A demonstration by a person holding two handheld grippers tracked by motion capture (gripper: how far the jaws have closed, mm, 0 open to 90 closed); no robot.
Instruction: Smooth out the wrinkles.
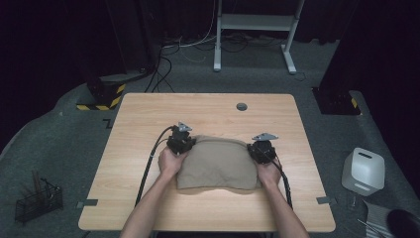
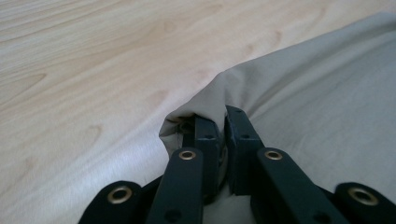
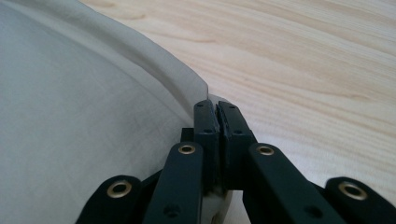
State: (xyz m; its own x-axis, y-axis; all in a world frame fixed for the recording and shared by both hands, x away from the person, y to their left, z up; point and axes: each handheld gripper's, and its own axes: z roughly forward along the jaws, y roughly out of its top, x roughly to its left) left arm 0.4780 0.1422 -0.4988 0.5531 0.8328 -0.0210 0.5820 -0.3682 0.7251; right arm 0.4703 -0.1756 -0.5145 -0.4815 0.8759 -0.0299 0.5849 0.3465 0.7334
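Beige cloth (image 1: 218, 166) pinched between both jaws

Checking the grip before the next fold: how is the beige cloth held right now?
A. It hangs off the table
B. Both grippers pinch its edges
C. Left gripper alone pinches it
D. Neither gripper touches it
B: the left gripper and the right gripper each have their jaws shut on an edge of the beige cloth.

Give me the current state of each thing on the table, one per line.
Cloth: beige, folded, lying flat on the table, both far corners pinched.
Left tool: shut on the cloth's left far corner.
Right tool: shut on the cloth's right far corner edge.
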